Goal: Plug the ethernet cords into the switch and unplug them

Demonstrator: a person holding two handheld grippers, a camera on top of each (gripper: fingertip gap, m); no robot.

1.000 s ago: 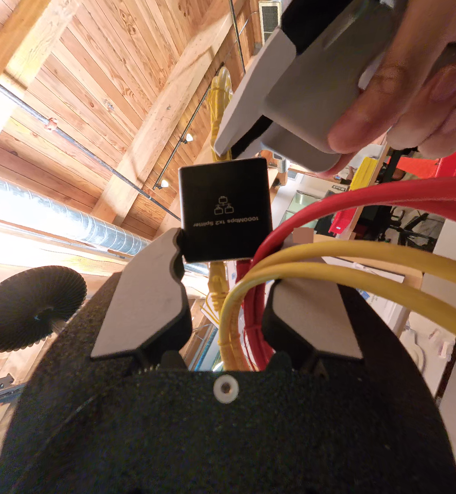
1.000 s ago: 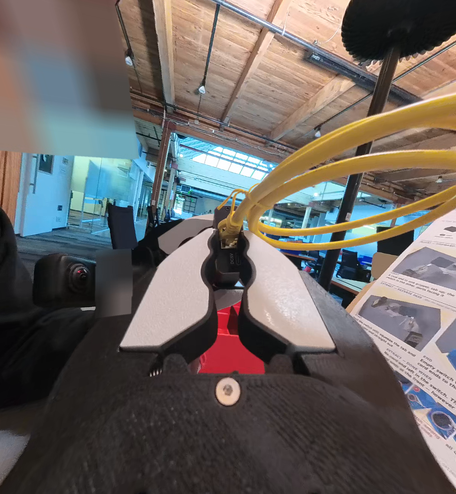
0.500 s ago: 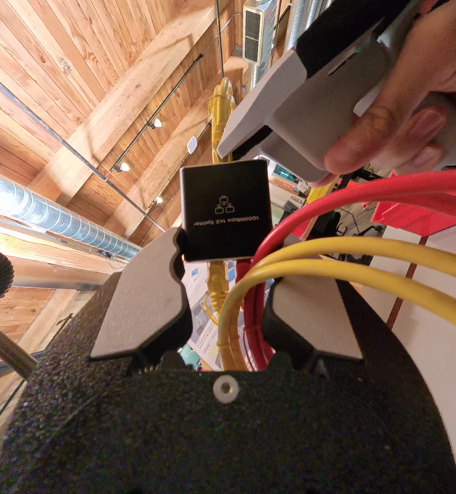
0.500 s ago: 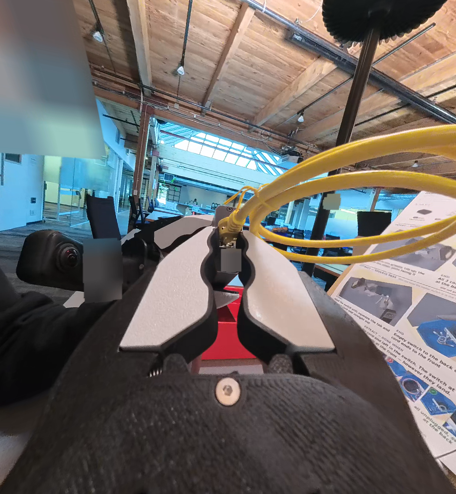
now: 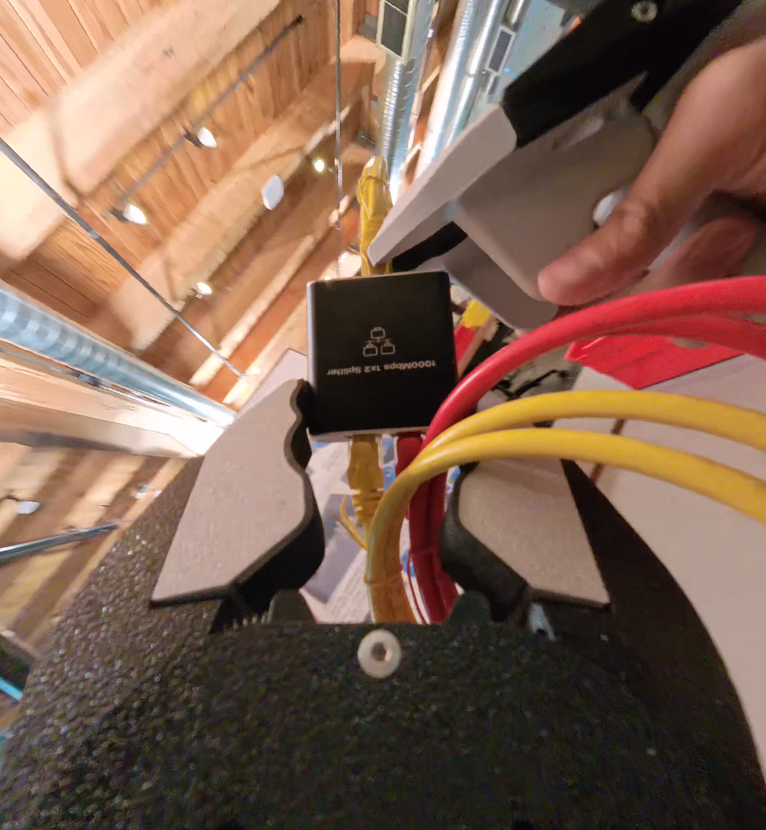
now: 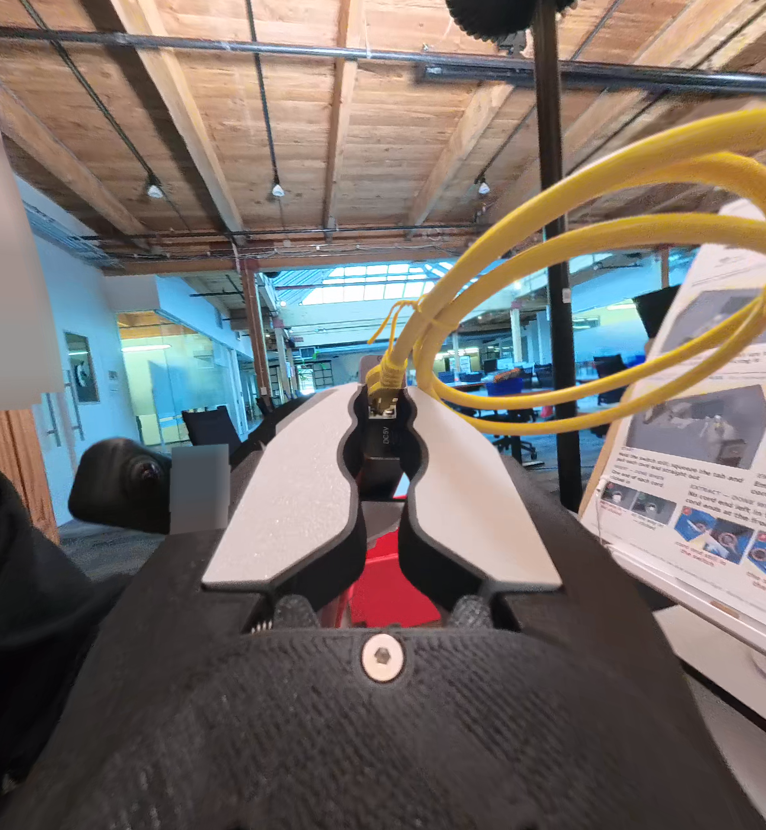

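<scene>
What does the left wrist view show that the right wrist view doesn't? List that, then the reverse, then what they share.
Left wrist view only: a red plug and a yellow plug side by side in the switch's near end, the red cord, and a hand.
Right wrist view only: an instruction sheet and a black pole.
Both: the black switch, the far-end yellow plug, looped yellow cords, and the wooden ceiling.

Yellow cords — red cord too — leave frame.
</scene>
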